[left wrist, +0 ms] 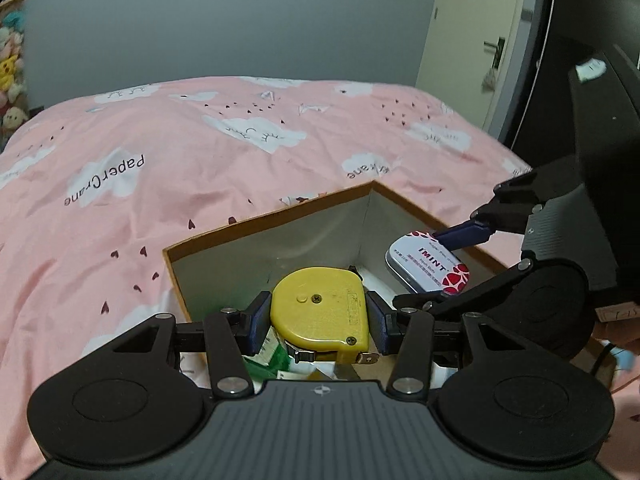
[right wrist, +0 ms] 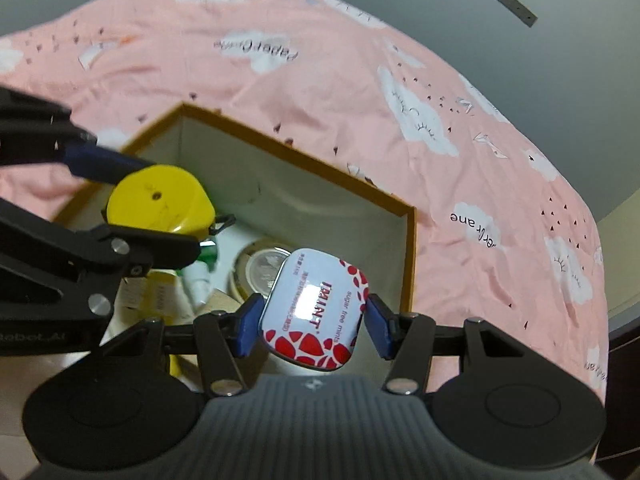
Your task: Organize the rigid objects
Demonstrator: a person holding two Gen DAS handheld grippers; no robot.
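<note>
Here the left gripper (left wrist: 318,318) has its jaws clamped on a yellow tape measure (left wrist: 320,312) above the open cardboard box (left wrist: 272,216) on the bed (left wrist: 160,160). Beside it, the right gripper (right wrist: 312,326) holds a mint tin (right wrist: 314,316) over the same box.

Box (left wrist: 280,216) contents mostly hidden behind tape measure (left wrist: 320,312), small bottles (right wrist: 198,280) blurred

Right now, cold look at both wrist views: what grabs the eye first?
Two loaded grippers over one open cardboard box on the pink cloud-print bedspread. The left gripper is shut on a yellow tape measure above the box's near side; the right gripper clamps a white-and-red mint tin beside it. In the box lie a round tin and small bottles.
</note>
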